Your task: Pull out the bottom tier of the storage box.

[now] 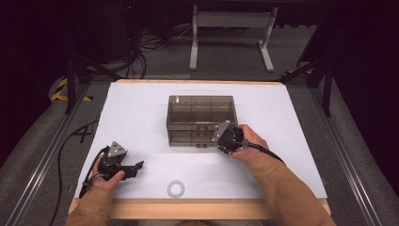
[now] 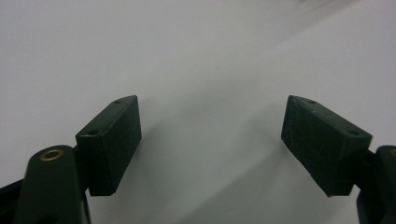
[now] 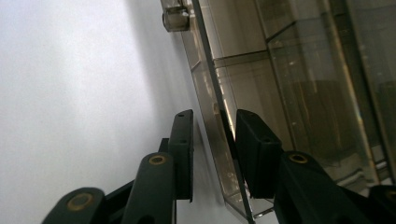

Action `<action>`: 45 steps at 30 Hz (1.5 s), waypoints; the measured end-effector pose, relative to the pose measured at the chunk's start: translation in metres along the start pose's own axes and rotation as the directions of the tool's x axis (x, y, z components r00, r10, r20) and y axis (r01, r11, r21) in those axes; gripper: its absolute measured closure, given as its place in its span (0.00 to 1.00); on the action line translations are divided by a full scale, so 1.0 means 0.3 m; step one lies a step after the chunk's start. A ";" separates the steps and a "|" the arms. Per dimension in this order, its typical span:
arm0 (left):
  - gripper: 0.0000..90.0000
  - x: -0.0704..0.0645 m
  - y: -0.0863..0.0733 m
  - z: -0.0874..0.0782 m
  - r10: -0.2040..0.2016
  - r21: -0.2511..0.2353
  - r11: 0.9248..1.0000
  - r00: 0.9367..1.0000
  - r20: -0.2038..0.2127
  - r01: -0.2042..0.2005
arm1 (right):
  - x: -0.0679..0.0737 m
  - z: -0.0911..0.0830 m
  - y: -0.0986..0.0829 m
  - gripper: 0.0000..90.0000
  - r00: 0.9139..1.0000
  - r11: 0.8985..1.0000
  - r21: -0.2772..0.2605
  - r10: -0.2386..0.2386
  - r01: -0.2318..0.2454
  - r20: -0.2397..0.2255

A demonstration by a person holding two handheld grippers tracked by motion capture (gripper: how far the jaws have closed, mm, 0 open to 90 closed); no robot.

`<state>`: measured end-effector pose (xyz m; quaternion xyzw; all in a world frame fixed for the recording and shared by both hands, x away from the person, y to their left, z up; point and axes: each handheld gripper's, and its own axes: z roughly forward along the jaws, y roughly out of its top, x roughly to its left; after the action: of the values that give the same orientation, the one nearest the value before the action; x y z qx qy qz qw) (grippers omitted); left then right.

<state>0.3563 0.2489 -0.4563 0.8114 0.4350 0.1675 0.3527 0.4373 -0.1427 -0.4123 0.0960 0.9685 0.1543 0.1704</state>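
White table covering (image 1: 141, 108) carries a smoky clear box (image 1: 200, 113) at its middle, whose near front panel (image 3: 219, 154) stands edge-on between the right gripper (image 3: 215, 154)'s narrowly parted jaws, while the left gripper (image 2: 212, 140) rests wide open and empty, well apart.

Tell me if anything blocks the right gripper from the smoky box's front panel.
Nothing visible does. The right gripper already straddles the front panel of the box, one jaw on each side of its edge.

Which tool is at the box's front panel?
The right tool: its jaws straddle the smoky clear box's front panel. The left tool sits open over bare white table.
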 end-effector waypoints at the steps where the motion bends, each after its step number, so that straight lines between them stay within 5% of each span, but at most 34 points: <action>1: 0.23 0.000 0.000 0.000 0.000 0.000 1.000 1.000 0.000 0.000 | 0.002 0.003 0.001 0.77 1.000 1.000 0.004 0.002 -0.002 0.001; 16: 0.23 -0.002 0.004 0.003 0.000 -0.002 1.000 1.000 0.002 0.000 | 0.006 0.000 0.003 0.85 0.999 0.999 0.022 -0.029 0.029 0.014; 31: 0.23 -0.008 0.018 0.018 0.012 -0.004 1.000 1.000 0.019 -0.012 | 0.025 -0.020 0.006 0.91 0.993 0.998 0.052 -0.011 0.018 -0.122; 45: 0.23 -0.012 0.019 0.018 0.017 -0.011 1.000 1.000 0.019 -0.016 | 0.055 -0.041 0.000 0.95 0.979 0.996 0.062 -0.048 0.062 -0.198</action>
<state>0.3607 0.2416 -0.4558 0.8145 0.4240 0.1652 0.3599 0.4174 -0.1419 -0.4061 0.0591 0.9875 0.1255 0.0747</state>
